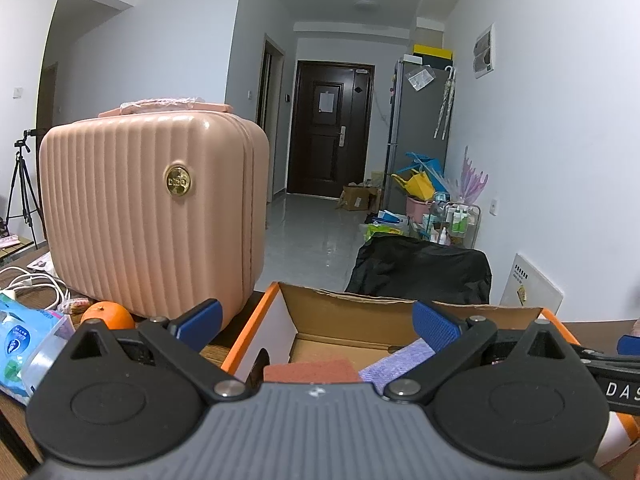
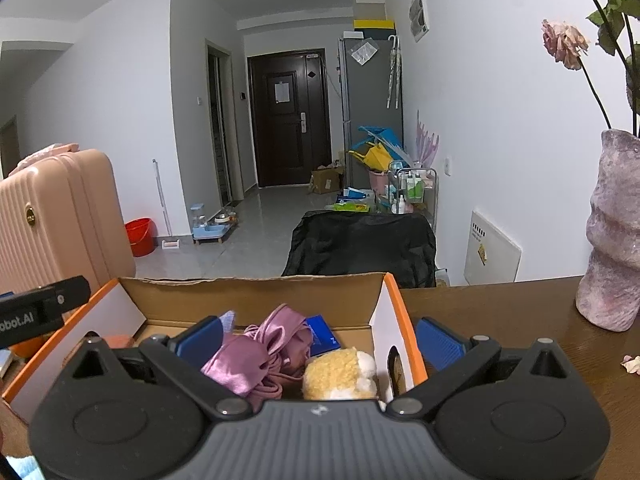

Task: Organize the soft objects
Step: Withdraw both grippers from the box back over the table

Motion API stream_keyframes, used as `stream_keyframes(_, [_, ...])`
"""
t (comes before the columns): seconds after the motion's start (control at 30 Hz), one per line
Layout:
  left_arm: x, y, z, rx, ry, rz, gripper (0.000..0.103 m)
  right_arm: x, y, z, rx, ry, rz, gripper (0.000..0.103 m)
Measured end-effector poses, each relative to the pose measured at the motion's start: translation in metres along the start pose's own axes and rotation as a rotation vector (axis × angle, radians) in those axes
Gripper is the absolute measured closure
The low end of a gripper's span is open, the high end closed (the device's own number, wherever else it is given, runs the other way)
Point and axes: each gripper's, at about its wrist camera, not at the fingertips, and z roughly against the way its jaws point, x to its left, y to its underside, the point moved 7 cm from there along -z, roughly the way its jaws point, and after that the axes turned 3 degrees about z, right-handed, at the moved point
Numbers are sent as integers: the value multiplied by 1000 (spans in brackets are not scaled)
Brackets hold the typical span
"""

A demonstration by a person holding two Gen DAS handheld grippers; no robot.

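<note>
- Left gripper (image 1: 318,330), black claw with two blue ribbed pads: jaws spread wide, nothing between them; lower centre of the left wrist view, over the box.
- Right gripper (image 2: 322,340), same build: jaws wide apart, gripping nothing; its right pad sits outside the box wall.
- Open cardboard box with orange rim (image 2: 394,288): one, on the brown wooden table (image 2: 500,312), long axis across the frame.
- Box contents, one each: pink satin cloth (image 2: 264,352), crumpled; yellow-and-white plush toy (image 2: 340,374); blue flat packet (image 2: 322,334); rust-red sponge pad (image 1: 312,370); lilac woven cloth (image 1: 394,364).
- Ribbed pink hard-shell case (image 1: 152,216): one, upright, left of the box.
- Orange fruit (image 1: 108,316): one, before the case.
- Mottled purple vase (image 2: 612,232): one, right edge.
</note>
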Motion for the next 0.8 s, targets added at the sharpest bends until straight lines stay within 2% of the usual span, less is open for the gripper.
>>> stream_keyframes(0.17, [2,0,10,-4,9,4,0,-1,1,8,3,-9,-5,0])
stream_keyframes(0.8, [28,5,60,-15,41,12,0,13,20,76,-62,-28,112,0])
